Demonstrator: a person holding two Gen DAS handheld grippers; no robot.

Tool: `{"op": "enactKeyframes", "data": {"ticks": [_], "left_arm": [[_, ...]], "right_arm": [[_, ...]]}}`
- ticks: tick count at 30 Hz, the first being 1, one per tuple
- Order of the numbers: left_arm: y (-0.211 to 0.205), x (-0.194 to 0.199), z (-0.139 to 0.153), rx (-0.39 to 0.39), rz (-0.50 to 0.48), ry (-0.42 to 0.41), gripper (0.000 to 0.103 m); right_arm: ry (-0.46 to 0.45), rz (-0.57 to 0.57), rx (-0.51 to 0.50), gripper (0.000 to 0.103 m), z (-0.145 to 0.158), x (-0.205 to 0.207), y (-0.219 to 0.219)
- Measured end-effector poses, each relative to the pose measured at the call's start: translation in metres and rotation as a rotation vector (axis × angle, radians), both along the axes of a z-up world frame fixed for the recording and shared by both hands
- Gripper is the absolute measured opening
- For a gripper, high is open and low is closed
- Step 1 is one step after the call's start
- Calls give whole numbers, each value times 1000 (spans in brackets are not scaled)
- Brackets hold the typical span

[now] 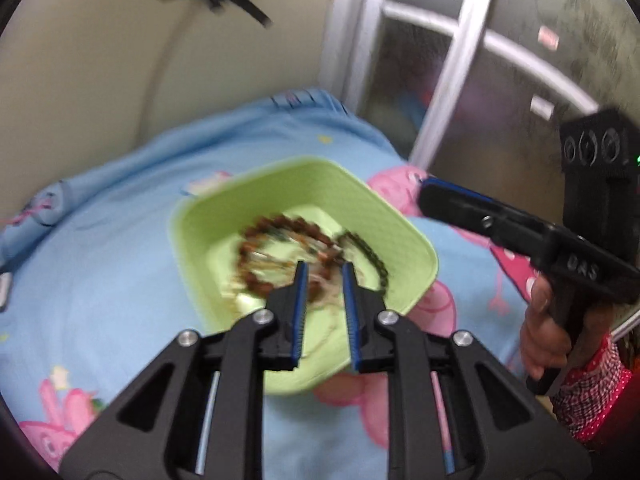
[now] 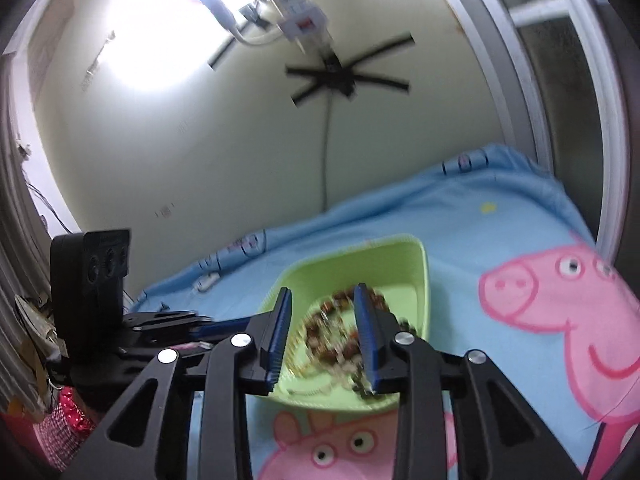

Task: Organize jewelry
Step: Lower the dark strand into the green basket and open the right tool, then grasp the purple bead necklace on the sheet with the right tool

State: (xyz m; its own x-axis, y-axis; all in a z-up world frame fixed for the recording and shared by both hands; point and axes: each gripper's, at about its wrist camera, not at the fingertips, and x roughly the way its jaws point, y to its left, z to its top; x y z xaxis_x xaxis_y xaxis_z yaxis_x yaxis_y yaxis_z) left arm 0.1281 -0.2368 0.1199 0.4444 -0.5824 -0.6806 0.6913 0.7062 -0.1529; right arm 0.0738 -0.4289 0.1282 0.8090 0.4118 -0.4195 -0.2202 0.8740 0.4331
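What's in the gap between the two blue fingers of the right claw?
Nothing is pinched there. In the right wrist view, the right claw is open, and through the gap you see the beaded jewelry lying in the green basket beyond.

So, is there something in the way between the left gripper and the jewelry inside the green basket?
Nothing visible blocks it. The left gripper hangs over the open green basket, jaws slightly apart and empty, with the beaded jewelry lying uncovered below. The right gripper is off to the side.
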Motion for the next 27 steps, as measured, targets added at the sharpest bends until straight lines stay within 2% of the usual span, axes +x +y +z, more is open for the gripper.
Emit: {"op": "enactKeyframes", "data": {"ticks": [3, 5, 7, 11, 17, 20, 25, 26, 27], "left_arm": [[59, -5, 22, -50, 102, -62, 16], [107, -9, 28, -65, 204, -80, 16], [152, -14, 26, -58, 314, -82, 16], [212, -30, 5, -44, 447, -32, 16], [235, -54, -50, 30, 466, 86, 16], [243, -60, -71, 16, 466, 158, 16], [247, -62, -87, -3, 461, 212, 16], [248, -61, -91, -16, 456, 223, 12], [247, -62, -91, -32, 451, 221, 7]], "right_arm": [[-53, 39, 12, 13, 14, -6, 11], [-65, 100, 8, 13, 17, -7, 28], [-54, 170, -4, 13, 14, -7, 50], [17, 339, -52, 13, -5, 0, 112], [181, 541, -131, 12, -49, 5, 200], [248, 606, -139, 12, -63, 5, 229], [330, 638, -142, 6, -74, 15, 257], [360, 650, -137, 0, -80, 19, 265], [381, 666, -142, 0, -85, 20, 272]]}}
